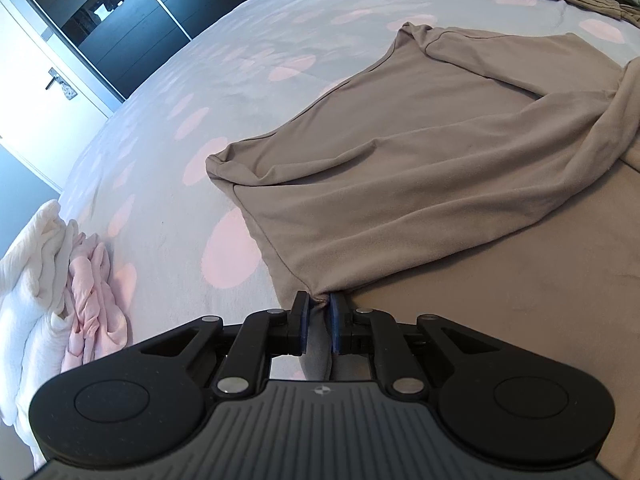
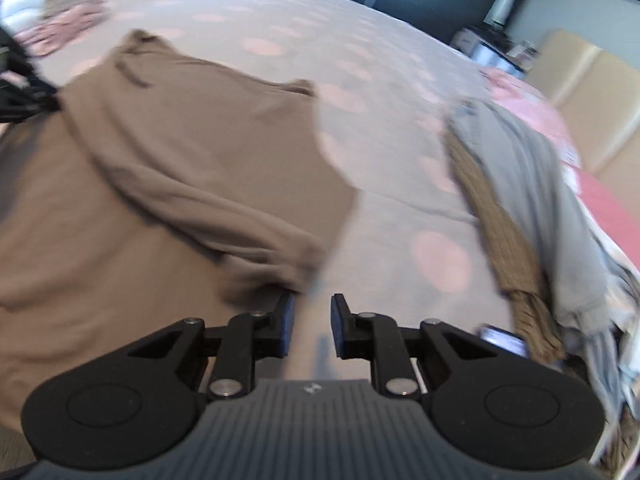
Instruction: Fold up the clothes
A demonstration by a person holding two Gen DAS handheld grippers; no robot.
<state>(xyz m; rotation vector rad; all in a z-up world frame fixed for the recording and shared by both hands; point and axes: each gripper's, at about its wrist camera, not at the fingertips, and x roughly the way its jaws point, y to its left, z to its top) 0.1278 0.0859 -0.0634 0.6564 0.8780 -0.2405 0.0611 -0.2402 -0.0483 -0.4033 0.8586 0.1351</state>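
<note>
A taupe long-sleeved top (image 1: 400, 160) lies spread on the bed, with one sleeve folded across its body. My left gripper (image 1: 319, 304) is shut on a pinched fold at the top's near left edge, and cloth fills the narrow gap between the pads. In the right wrist view the same top (image 2: 180, 160) covers the left half, blurred. My right gripper (image 2: 312, 304) is open just off the top's near right corner, with only bedsheet showing between the fingers. The left gripper (image 2: 24, 92) shows dark at the far left edge, on the cloth.
The bed has a grey sheet with pink dots (image 1: 200, 100). A white and pink heap of clothes (image 1: 60, 280) lies at the left. A pile with a ribbed brown garment (image 2: 516, 248) and grey cloth (image 2: 532, 168) lies at the right. Dark wardrobe doors (image 1: 120, 20) stand behind.
</note>
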